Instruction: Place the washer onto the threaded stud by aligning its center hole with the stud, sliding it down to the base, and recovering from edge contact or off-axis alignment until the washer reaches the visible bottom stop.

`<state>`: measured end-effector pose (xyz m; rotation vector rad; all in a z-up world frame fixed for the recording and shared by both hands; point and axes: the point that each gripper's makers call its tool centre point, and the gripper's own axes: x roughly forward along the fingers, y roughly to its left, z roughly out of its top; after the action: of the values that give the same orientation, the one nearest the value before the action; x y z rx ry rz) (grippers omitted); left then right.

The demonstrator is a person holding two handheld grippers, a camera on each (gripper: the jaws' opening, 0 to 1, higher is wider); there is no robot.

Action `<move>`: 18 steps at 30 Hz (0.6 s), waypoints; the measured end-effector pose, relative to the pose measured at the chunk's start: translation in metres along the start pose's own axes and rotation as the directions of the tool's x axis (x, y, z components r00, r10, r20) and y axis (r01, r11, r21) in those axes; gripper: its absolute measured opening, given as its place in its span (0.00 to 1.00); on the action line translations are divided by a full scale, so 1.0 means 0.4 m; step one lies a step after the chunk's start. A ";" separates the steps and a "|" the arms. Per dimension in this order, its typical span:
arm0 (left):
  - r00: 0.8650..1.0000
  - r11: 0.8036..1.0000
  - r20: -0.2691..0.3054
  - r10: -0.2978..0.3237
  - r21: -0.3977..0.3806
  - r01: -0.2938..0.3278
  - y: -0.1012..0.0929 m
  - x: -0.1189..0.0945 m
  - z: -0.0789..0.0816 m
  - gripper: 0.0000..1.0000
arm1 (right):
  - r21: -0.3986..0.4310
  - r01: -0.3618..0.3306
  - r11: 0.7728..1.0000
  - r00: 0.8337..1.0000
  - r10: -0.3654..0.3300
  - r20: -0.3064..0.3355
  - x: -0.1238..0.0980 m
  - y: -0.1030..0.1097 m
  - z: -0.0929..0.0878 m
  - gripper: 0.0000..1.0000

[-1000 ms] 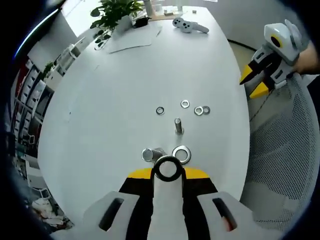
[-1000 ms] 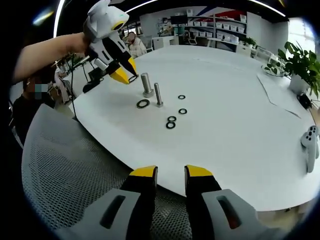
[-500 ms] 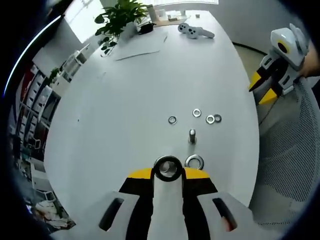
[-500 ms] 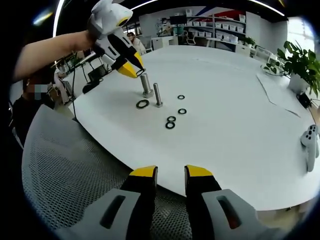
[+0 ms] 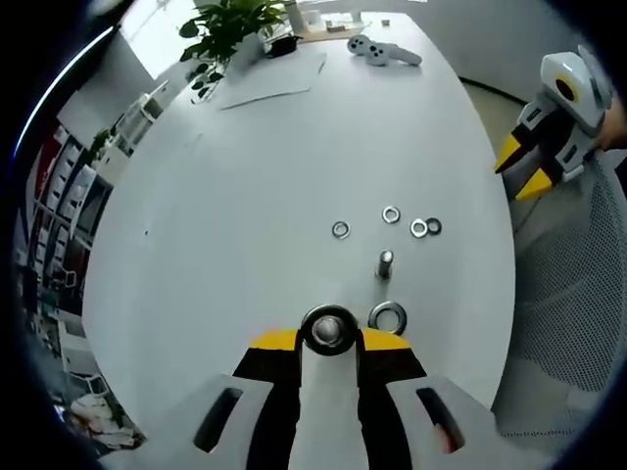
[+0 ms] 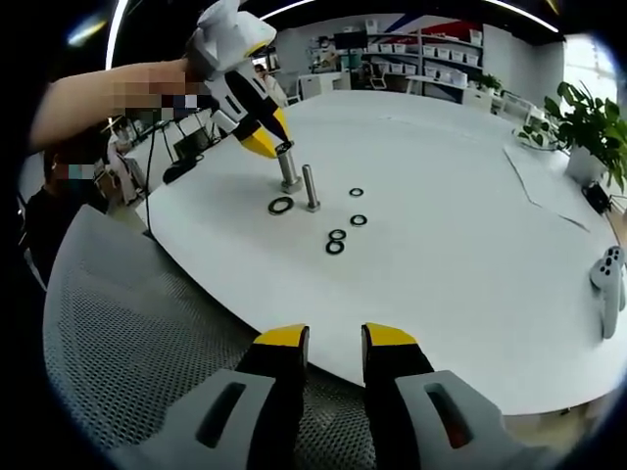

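Observation:
My left gripper (image 5: 328, 343) is shut on a large steel washer (image 5: 307, 329), held flat between its yellow tips. In the right gripper view the left gripper (image 6: 266, 147) holds that washer right at the top of the thick threaded stud (image 6: 288, 168), which stands upright on the white table (image 6: 460, 225). A grey end shows through the washer's hole in the left gripper view. A thinner stud (image 5: 385, 262) stands beside it, with another large washer (image 5: 388, 316) lying flat nearby. My right gripper (image 6: 328, 343) is open with nothing between its jaws, hovering over a mesh chair (image 6: 147, 333).
Several small washers (image 5: 391, 213) lie beyond the thin stud (image 6: 311, 186). A game controller (image 5: 377, 49), papers and a potted plant (image 5: 230, 24) sit at the table's far end. The right gripper (image 5: 534, 166) hangs off the table's edge. A person sits behind the left gripper.
My left gripper carried the washer sideways until it sits over the thick stud's top. The right gripper stayed where it was.

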<state>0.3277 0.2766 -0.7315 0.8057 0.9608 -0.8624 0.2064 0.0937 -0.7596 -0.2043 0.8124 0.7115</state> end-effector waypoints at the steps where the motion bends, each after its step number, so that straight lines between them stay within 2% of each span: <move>1: 1.000 1.000 -0.007 -0.003 0.003 0.003 0.000 0.003 -0.001 0.18 | 0.000 -0.001 1.000 1.000 0.001 0.000 0.000 0.001 0.000 0.24; 12: 0.997 0.999 -0.072 -0.030 0.036 0.033 -0.011 0.047 -0.019 0.18 | 0.003 -0.002 1.000 1.000 0.001 0.018 0.000 0.001 0.008 0.23; 18: 0.994 0.998 -0.102 -0.049 0.029 0.052 -0.012 0.074 -0.030 0.18 | 0.001 -0.005 1.000 1.000 0.005 0.015 0.001 0.002 0.007 0.23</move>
<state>0.3286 0.2778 -0.7637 0.8617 1.0631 -0.8892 0.2078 0.0957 -0.7578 -0.1958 0.7996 0.7168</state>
